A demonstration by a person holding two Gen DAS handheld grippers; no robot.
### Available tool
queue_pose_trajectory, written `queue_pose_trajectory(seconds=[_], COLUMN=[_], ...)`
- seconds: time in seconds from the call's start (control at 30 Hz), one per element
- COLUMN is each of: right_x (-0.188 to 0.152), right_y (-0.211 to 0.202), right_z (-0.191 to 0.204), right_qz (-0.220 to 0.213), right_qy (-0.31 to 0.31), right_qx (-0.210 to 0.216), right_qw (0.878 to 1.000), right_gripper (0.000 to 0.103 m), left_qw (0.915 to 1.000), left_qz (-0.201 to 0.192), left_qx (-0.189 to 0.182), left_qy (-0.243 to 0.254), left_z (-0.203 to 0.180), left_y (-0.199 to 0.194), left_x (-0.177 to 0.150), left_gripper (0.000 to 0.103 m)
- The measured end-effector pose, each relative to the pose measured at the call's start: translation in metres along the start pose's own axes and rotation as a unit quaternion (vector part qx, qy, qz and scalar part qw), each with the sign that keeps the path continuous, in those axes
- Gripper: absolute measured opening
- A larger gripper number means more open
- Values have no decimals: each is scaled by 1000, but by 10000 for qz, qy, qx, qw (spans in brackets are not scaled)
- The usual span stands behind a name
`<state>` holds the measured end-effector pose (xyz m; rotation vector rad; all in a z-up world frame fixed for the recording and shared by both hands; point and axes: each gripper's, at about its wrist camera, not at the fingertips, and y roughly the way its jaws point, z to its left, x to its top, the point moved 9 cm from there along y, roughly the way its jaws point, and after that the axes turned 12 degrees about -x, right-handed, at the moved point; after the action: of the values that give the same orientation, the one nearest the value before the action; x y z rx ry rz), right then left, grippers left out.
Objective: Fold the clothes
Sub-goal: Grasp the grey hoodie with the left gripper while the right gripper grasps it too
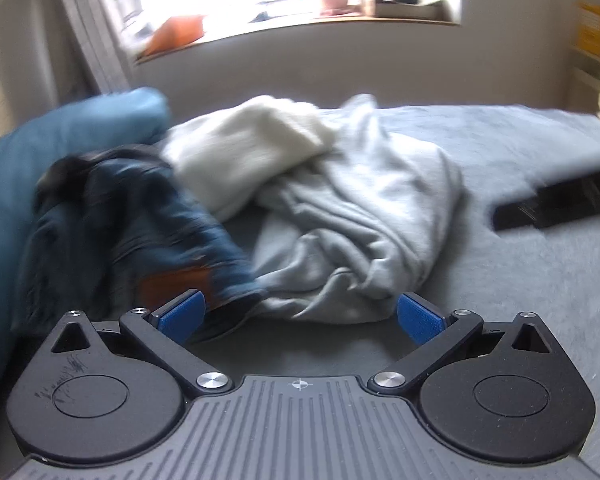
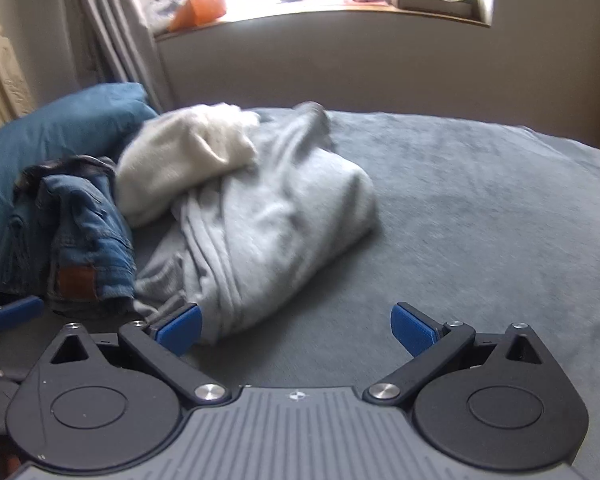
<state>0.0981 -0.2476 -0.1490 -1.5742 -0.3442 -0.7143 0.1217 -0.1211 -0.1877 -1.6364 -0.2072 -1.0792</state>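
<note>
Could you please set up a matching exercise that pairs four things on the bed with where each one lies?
Things:
1. jeans
2. cream garment
3. grey sweatshirt
4. blue pillow

Places:
A. on top of the pile, at its far side
B. spread through the middle of the pile, reaching nearest the right hand-held gripper
C. behind the clothes, at the far left of the bed
D. at the left end of the pile, leather patch showing

Pairs: 1-D, 2-A, 3-B, 4-C
</note>
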Motion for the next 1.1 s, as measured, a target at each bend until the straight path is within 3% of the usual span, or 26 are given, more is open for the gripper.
queue_pose_trajectory(seconds=[0.23, 0.3, 0.33, 0.4, 0.57, 0.63, 0.67, 0.7, 0.77, 0.8, 1.1], right_x=[27, 29, 30, 28, 16, 13, 12, 14, 20, 23, 29], right_y=[62, 80, 89, 105, 134, 139, 140, 138, 129, 124, 83], right_z=[43, 58, 65, 78, 98, 101, 101, 100, 92, 88, 66], right_qz=[-84, 44, 103, 268, 518, 530, 521, 518, 585, 604, 799], right_qy=[-584, -814, -920, -1134, -1879, -2193, -2297, -2272, -1922, -1743, -876], right_qx=[597, 731, 782, 832, 364, 101, -16, -87, -66, -36, 306], right_qw=[9965, 9940, 9926, 9897, 9801, 9742, 9719, 9724, 9796, 9828, 9925], right_gripper=[88, 78, 77, 74, 74, 67, 58, 46, 27, 23, 17], left_qw=[9977, 9971, 9969, 9966, 9962, 9961, 9960, 9961, 9957, 9953, 9883], left_qz=[-172, -98, -20, 134, 197, 156, 137, 114, 76, 47, -238], left_qx=[-340, -422, -432, -427, -326, -358, -393, -460, -594, -647, -1330], left_qy=[561, 632, 661, 689, 784, 795, 786, 746, 705, 719, 704], left_z=[-29, -34, -36, -37, -38, -39, -39, -39, -40, -40, -36], left_y=[49, 62, 69, 79, 90, 88, 86, 82, 72, 67, 4], left_x=[-6, -10, -12, -18, -22, -21, -20, -19, -17, -16, -26], left_gripper=[92, 79, 77, 59, 53, 41, 34, 25, 18, 14, 3])
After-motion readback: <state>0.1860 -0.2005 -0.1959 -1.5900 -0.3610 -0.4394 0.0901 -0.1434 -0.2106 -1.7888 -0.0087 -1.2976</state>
